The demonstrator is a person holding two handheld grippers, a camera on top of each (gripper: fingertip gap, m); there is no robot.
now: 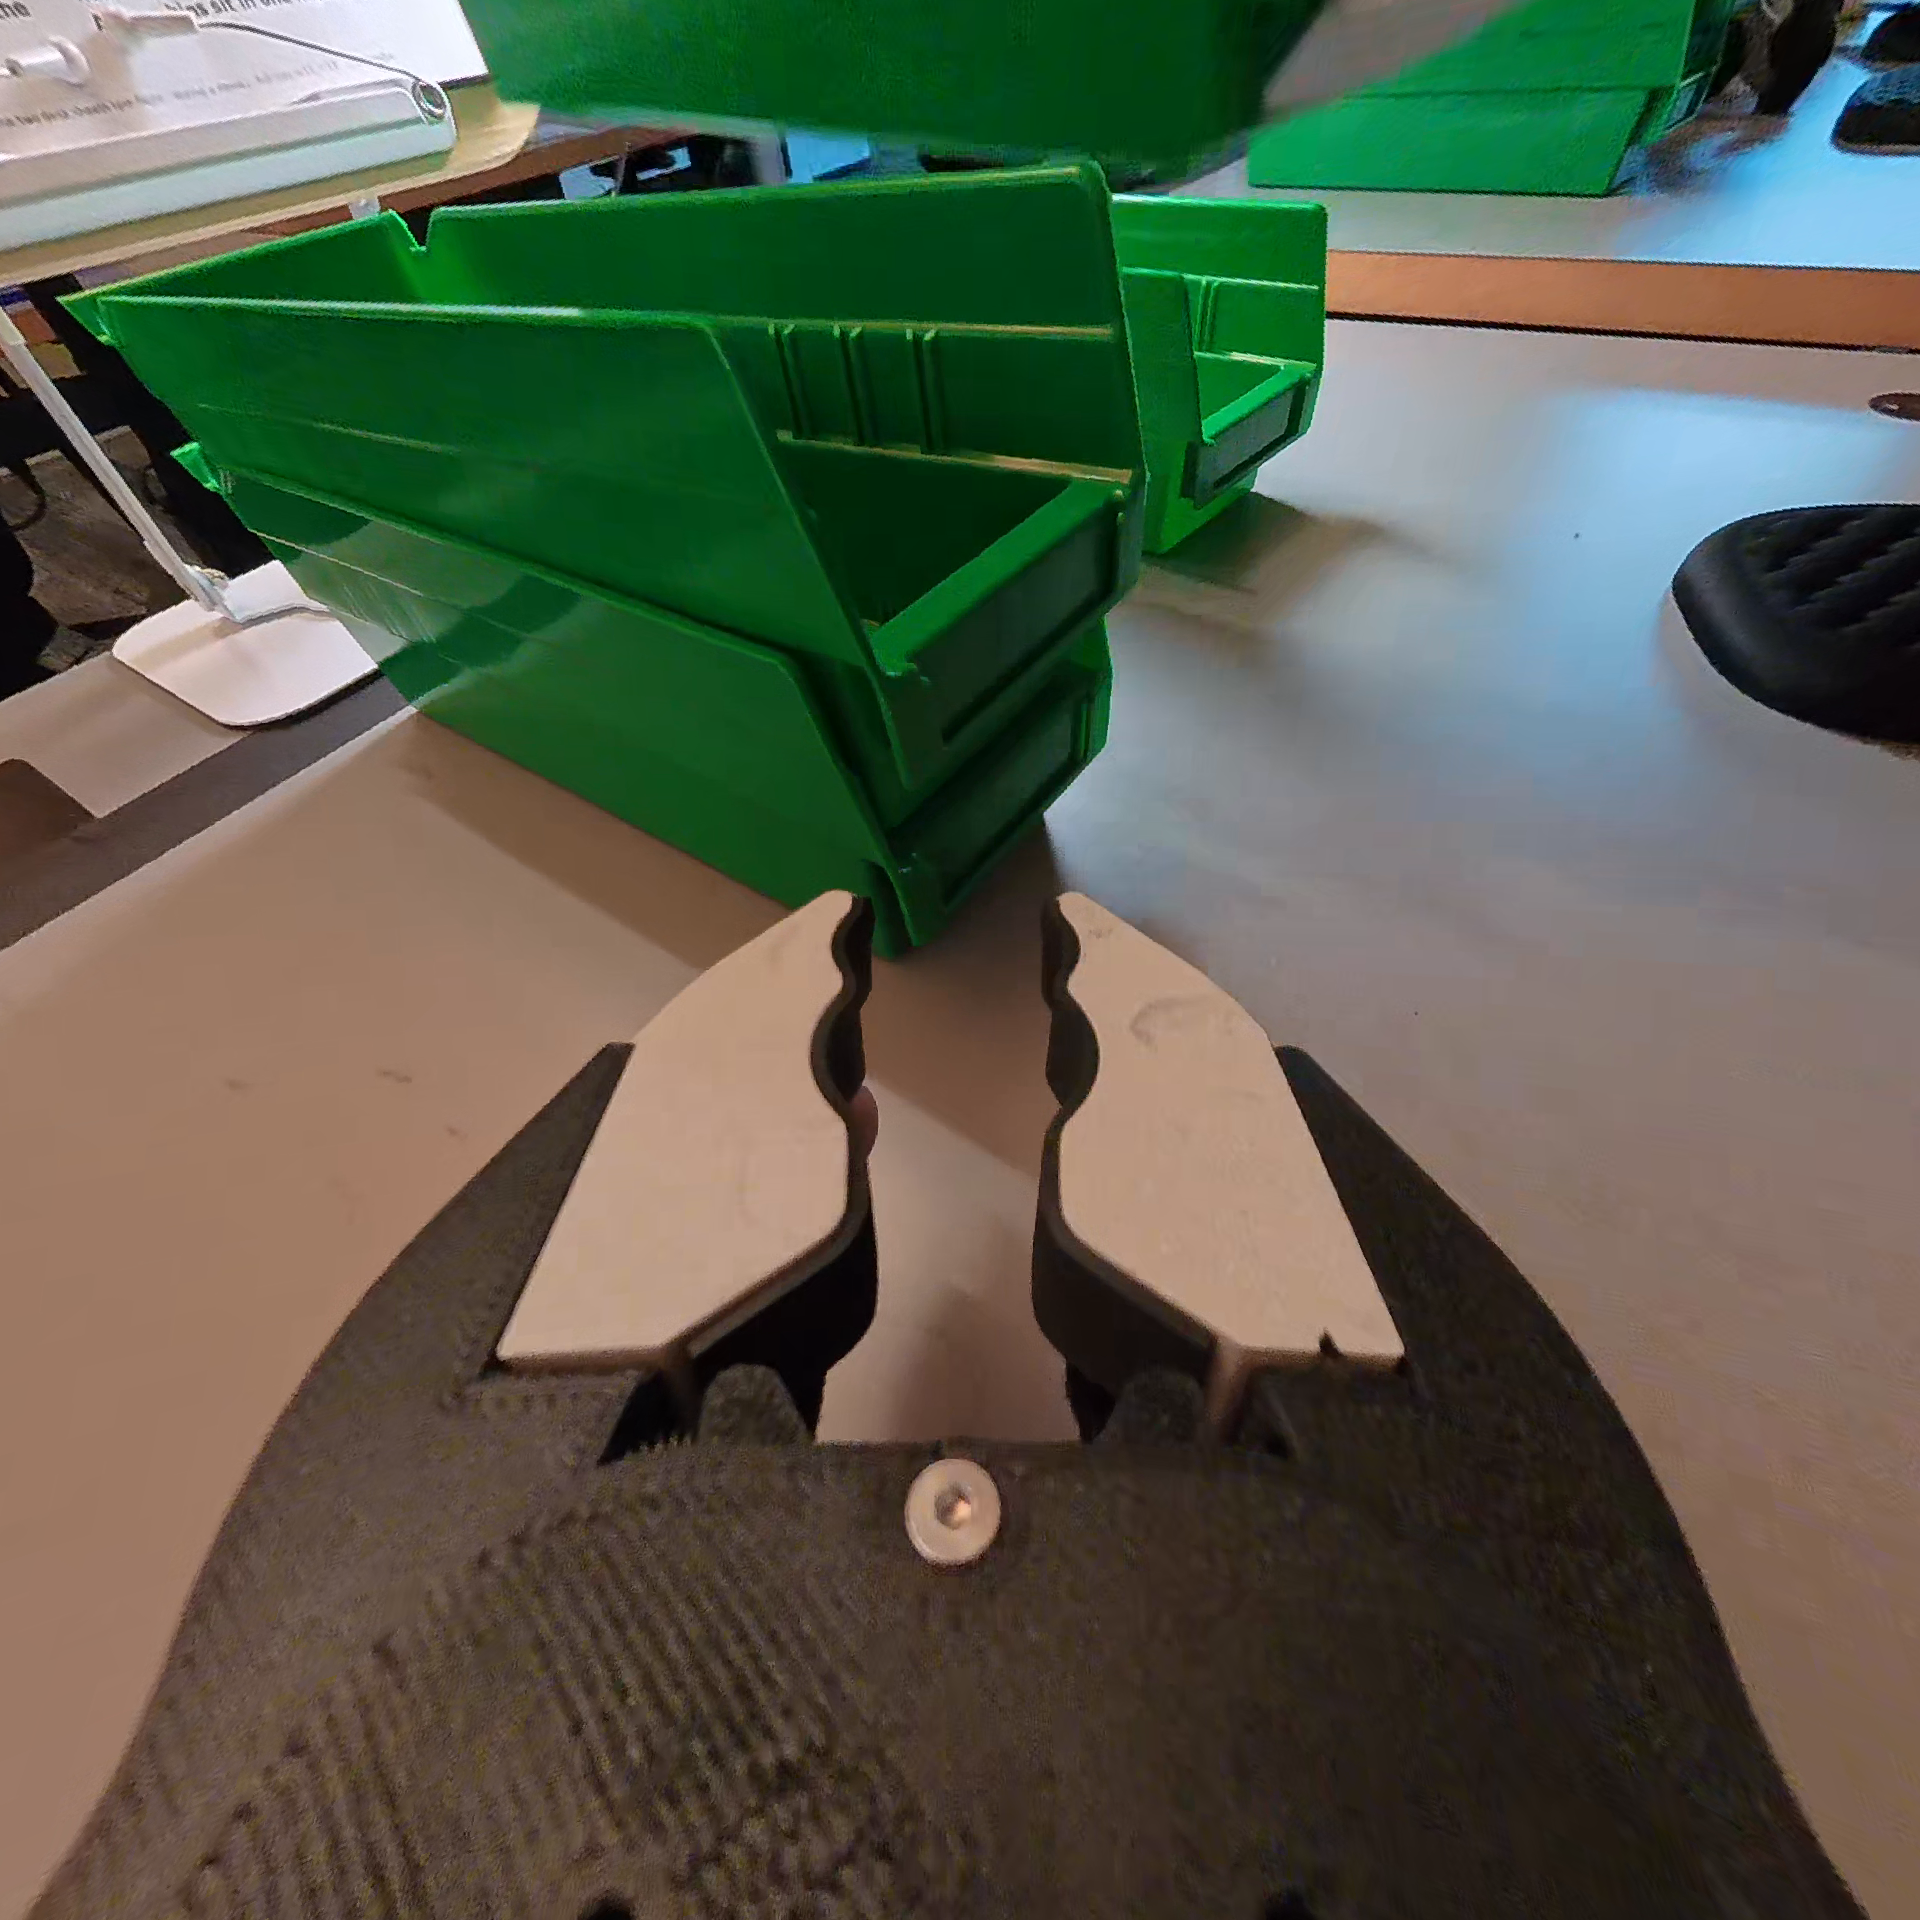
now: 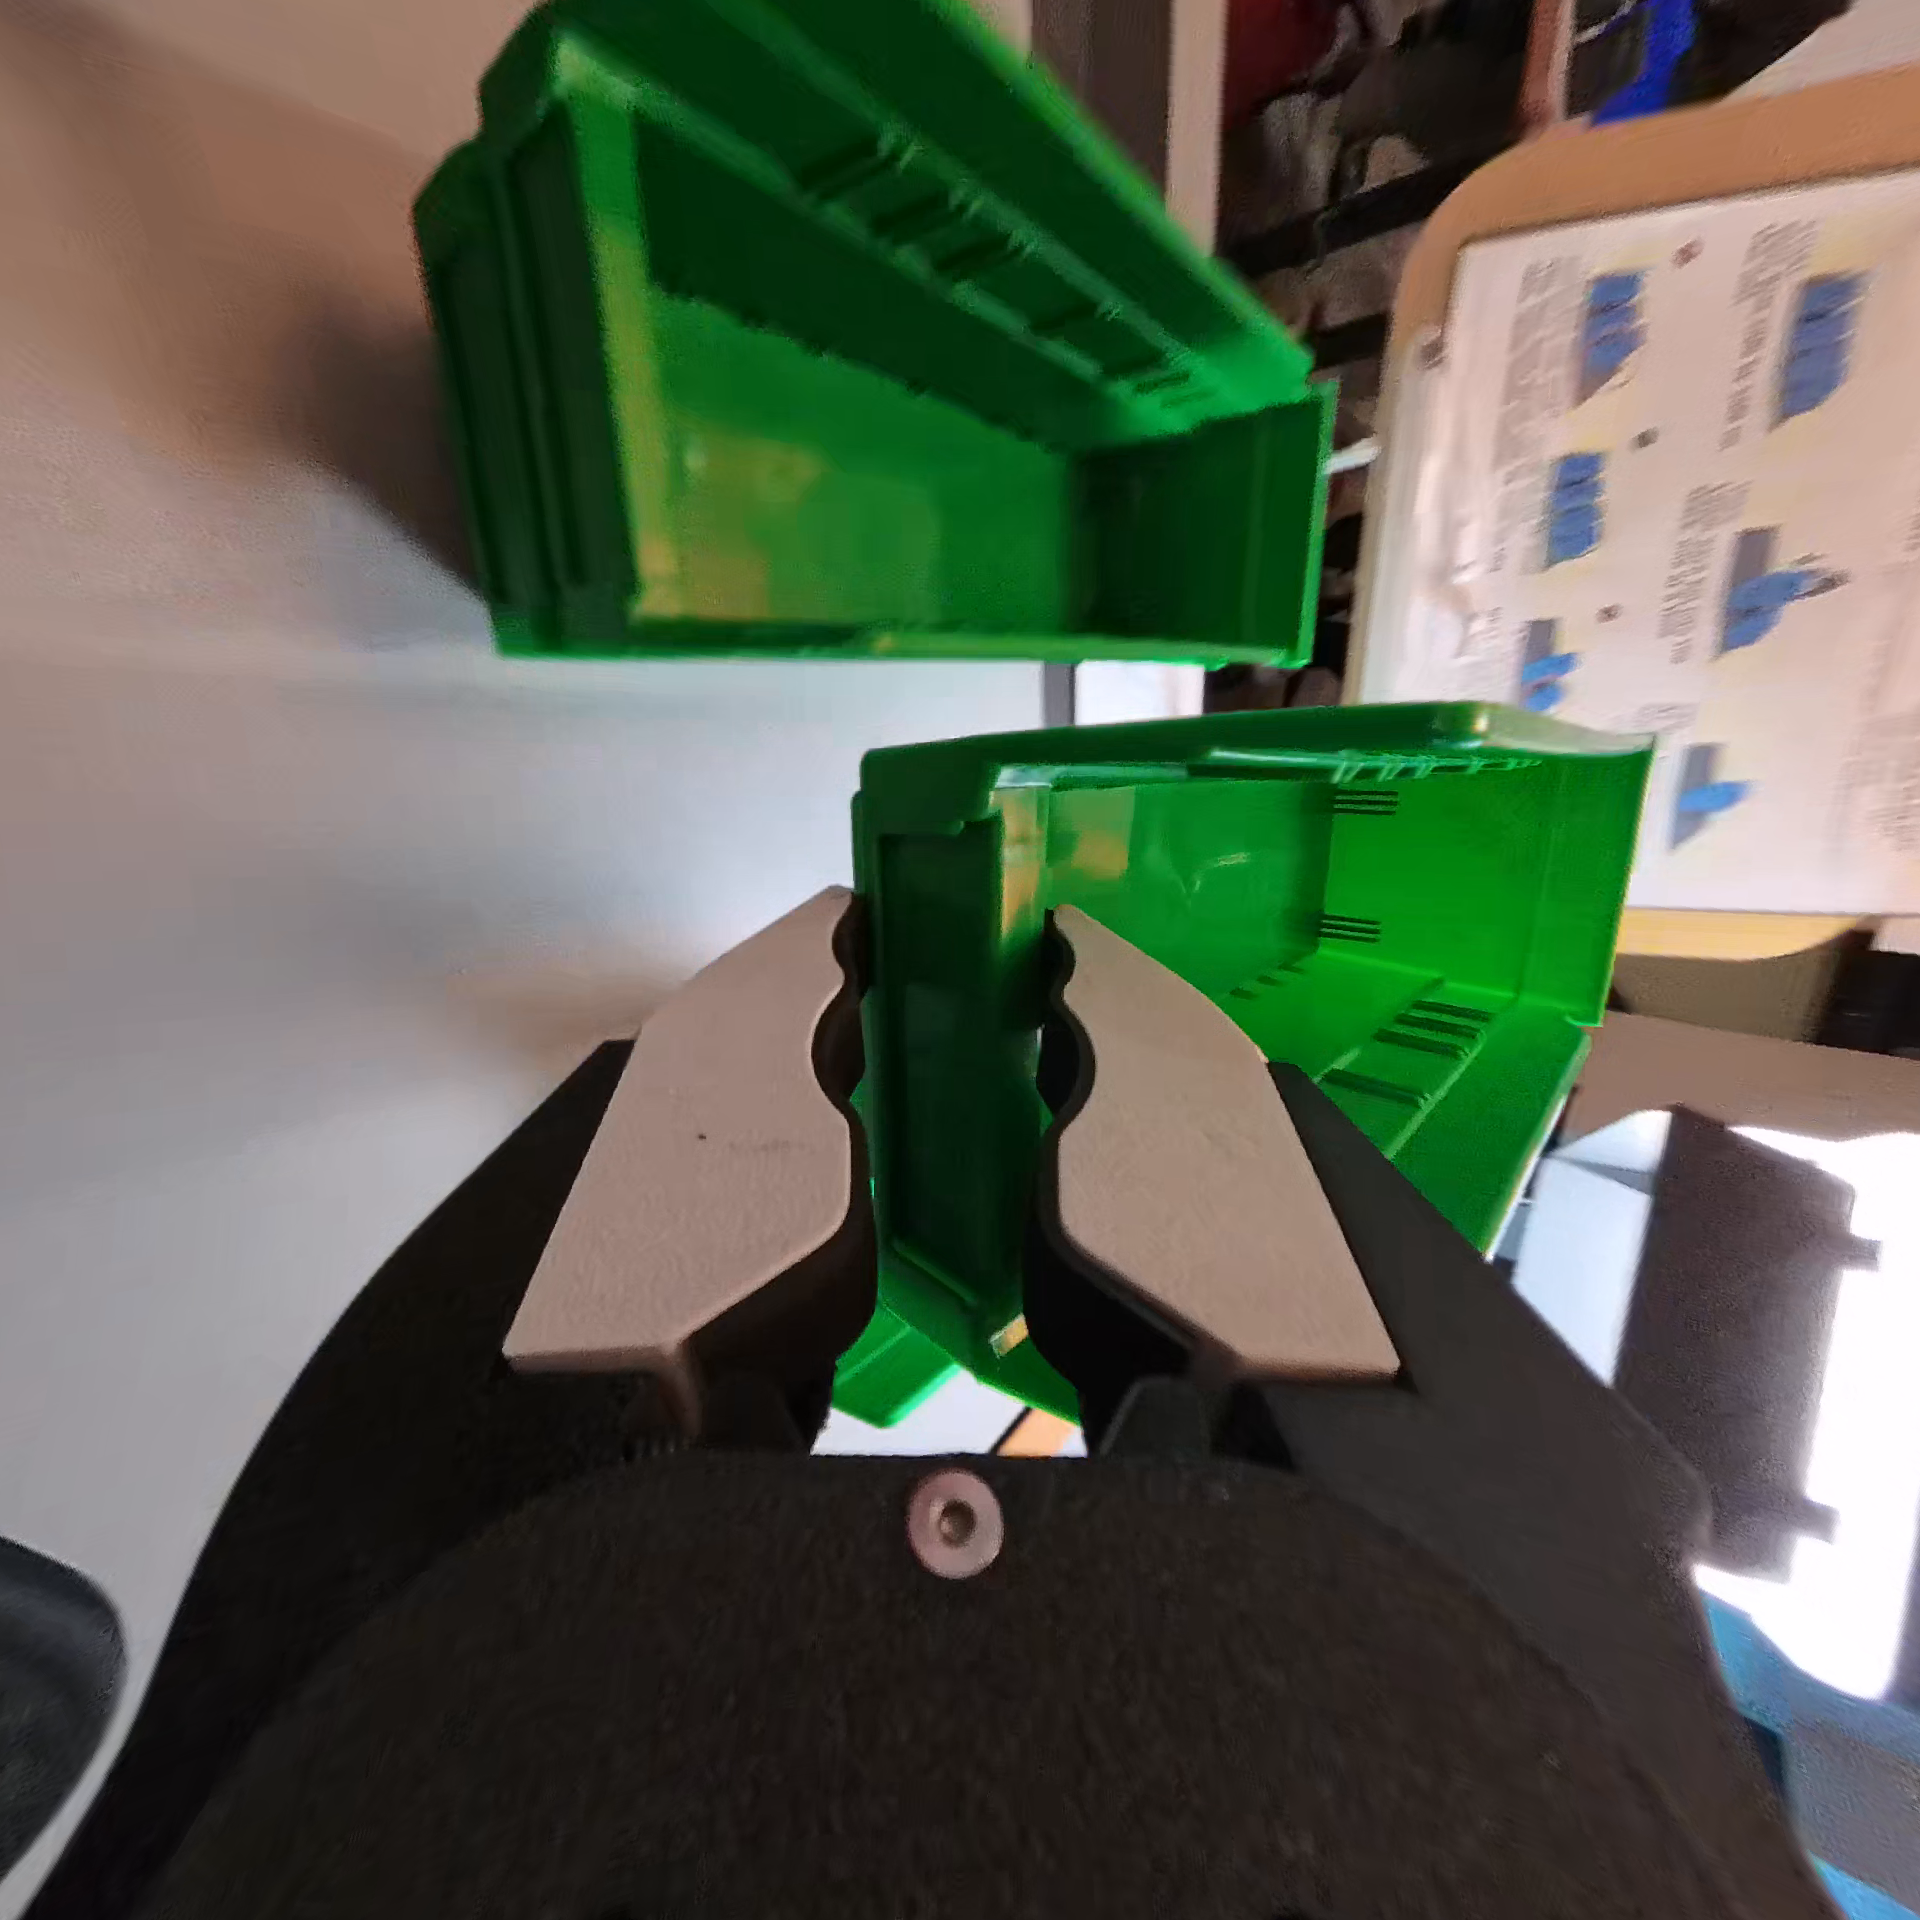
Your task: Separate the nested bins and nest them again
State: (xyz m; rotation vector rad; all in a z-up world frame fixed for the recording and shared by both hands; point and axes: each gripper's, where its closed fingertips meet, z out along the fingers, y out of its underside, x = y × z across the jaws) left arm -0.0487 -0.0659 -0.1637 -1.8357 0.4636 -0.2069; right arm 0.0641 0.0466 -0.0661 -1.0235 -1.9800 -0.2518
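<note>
Separation looks partly done, judging by how the bins lie. Nearest in the left wrist view, the left hand-held gripper (image 1: pixel 956 925) sits low over the desk (image 1: pixel 1455 831) with its fingers parted and nothing between them, its tips just short of the front corner of a nested pair of green bins (image 1: pixel 644 582). In that pair the upper bin sits tilted inside the lower one, so they are not yet pulled apart. Just behind and to the right stands a single bin (image 1: pixel 1226 384) on its own, and farther back right are more green bins (image 1: pixel 1475 125), blurred.

In the right wrist view the right hand-held gripper (image 2: pixel 951 925) is clamped on the front lip of a lifted bin (image 2: pixel 1299 935), held in the air and turned on its side. Beyond it another bin (image 2: pixel 862 416) shows, blurred; I cannot tell what it rests on.

Still left, by my reading: setting the lifted bin down, splitting the remaining pair, then nesting everything again.
</note>
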